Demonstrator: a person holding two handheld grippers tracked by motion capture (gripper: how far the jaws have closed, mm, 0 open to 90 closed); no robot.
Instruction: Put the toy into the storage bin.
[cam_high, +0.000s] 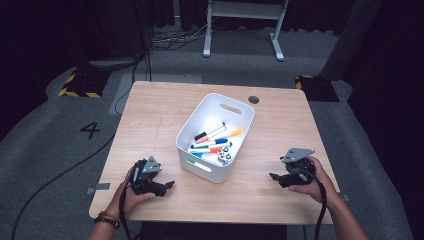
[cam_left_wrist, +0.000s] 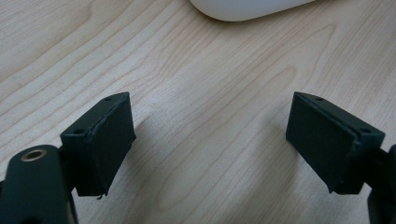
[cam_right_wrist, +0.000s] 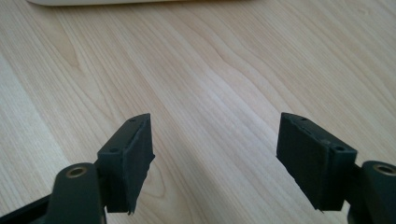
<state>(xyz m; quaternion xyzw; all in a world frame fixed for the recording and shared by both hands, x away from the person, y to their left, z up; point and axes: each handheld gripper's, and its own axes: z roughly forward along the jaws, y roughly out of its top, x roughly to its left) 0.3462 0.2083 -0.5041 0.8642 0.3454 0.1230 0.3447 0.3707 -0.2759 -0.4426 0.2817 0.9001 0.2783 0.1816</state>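
A white bin (cam_high: 215, 137) stands in the middle of the wooden worktop (cam_high: 150, 115). In it lie markers (cam_high: 214, 142) with coloured caps, mixed together. The left tongs (cam_high: 170, 185) rest on the worktop near the left side of the bin, apart from it, with the jaws wide open and nothing between them. The right tongs (cam_high: 272, 176) rest at the right of the bin, well apart, also open and empty.

White bin (cam_high: 200, 167) showing markers (cam_high: 215, 142) in orange, blue, black, yellow, green. Table (cam_high: 155, 115) showing pale wood grain. Both grippers, left gripper (cam_high: 167, 186) and right gripper (cam_high: 274, 176), appearing black with grey plates. Yellow-black hazard stripes (cam_high: 75, 92) showing far left.
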